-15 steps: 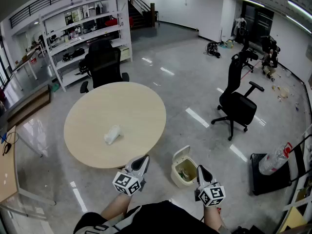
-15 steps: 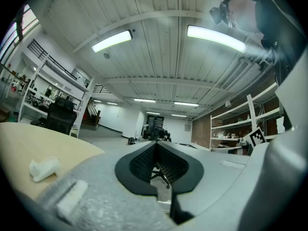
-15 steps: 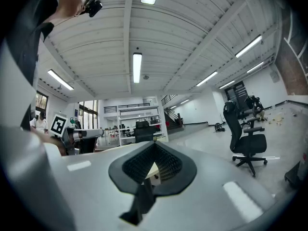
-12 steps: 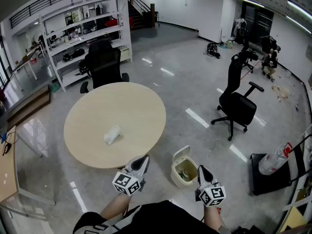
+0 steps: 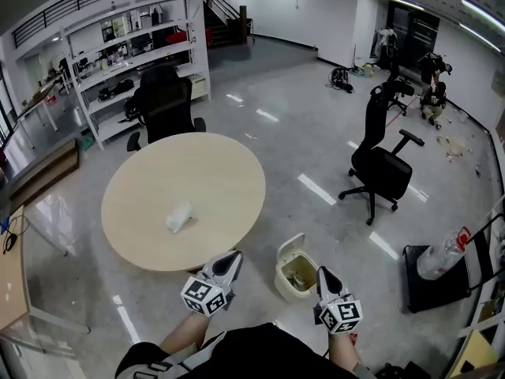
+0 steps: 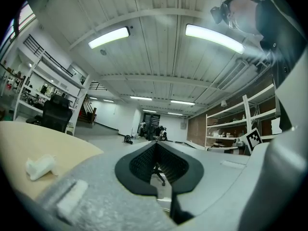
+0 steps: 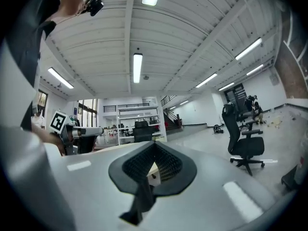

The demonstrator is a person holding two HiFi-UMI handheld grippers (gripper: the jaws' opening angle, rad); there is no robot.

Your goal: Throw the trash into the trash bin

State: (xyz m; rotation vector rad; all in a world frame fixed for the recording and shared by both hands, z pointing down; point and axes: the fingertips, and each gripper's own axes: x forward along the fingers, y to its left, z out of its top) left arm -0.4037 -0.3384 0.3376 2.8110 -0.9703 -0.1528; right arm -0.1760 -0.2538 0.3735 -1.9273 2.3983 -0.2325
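Left gripper [image 5: 230, 260]: jaws pressed together, empty. Right gripper [image 5: 326, 276]: same, nothing pinched. Crumpled white paper wad [image 5: 181, 217] on round beige table [image 5: 158, 180], ahead-left of left jaws, well apart. Small cream open-lid trash bin [image 5: 285, 284] between both jaw pairs.

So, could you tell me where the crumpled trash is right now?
In the head view the crumpled white trash lies on the round table, ahead of the left gripper and left of the trash bin on the floor.

Matt wood table [image 5: 207, 178]; glossy floor [image 5: 304, 125]; paper trash [image 5: 180, 217].
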